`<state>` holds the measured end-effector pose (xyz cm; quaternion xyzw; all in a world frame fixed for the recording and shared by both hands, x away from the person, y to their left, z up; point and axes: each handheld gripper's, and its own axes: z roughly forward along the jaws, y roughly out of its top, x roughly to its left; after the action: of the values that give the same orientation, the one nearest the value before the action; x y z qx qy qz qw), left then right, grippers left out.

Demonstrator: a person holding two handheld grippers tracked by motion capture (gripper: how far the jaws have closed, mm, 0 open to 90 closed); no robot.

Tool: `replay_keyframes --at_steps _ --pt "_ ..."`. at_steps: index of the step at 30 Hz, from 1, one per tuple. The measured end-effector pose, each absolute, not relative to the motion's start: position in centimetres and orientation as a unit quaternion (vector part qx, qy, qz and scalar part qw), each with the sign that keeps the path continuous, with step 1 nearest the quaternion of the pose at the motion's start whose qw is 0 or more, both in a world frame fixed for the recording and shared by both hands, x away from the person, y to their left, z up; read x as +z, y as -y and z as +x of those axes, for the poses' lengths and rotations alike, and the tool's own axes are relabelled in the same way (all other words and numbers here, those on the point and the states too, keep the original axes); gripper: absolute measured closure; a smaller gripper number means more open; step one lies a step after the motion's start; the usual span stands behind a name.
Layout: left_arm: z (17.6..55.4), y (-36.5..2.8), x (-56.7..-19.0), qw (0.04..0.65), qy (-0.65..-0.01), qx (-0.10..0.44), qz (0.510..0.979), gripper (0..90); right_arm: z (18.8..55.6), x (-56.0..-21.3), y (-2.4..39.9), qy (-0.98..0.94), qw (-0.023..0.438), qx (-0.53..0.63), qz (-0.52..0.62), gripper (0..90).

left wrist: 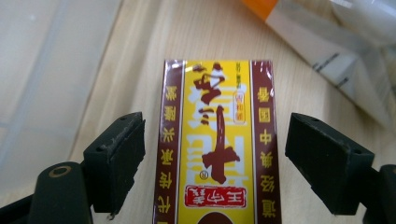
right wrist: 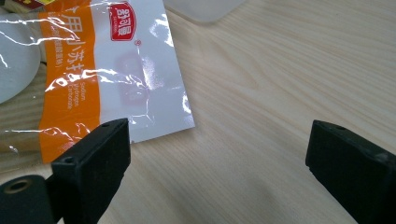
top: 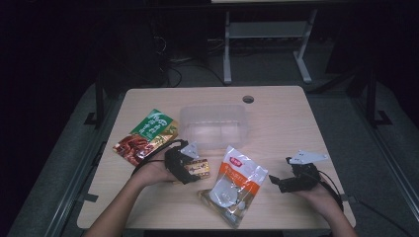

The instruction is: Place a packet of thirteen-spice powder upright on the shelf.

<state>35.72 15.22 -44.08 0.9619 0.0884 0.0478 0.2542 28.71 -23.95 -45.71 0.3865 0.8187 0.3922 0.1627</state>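
Note:
A small yellow and maroon box [top: 198, 169] [left wrist: 217, 144] lies flat on the wooden table [top: 276, 123]. My left gripper [top: 190, 170] [left wrist: 215, 161] is open, its two jaws standing either side of the box with a gap on each side. A white and orange bag [top: 236, 185] [right wrist: 102, 70] lies in the middle front of the table. My right gripper [top: 276, 181] [right wrist: 219, 163] is open over bare wood just right of the bag, with nothing between its jaws.
A clear plastic container [top: 213, 124] [left wrist: 42, 60] stands behind the box, mid-table. A green and red snack packet [top: 146, 136] lies at the left. A round cable hole [top: 248, 98] is at the table's back. Desk legs and cables stand beyond in the dark.

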Motion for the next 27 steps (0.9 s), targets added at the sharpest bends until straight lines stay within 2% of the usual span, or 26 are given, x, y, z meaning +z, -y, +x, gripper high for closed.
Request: replay_keyframes --at_steps 8,14,27 --pt "35.8 -15.7 -44.7 0.224 -0.082 0.045 0.97 23.7 28.7 -45.7 24.0 -0.819 0.161 0.391 0.388 6.4" --pt "35.8 -16.0 -44.8 0.236 -0.089 0.031 0.967 30.4 28.7 -45.7 24.1 -0.819 0.161 0.391 0.389 6.4" --pt "36.0 -16.9 -44.9 0.266 -0.112 -0.001 0.958 32.0 28.7 -45.8 24.0 -0.82 0.159 0.392 0.386 6.5"
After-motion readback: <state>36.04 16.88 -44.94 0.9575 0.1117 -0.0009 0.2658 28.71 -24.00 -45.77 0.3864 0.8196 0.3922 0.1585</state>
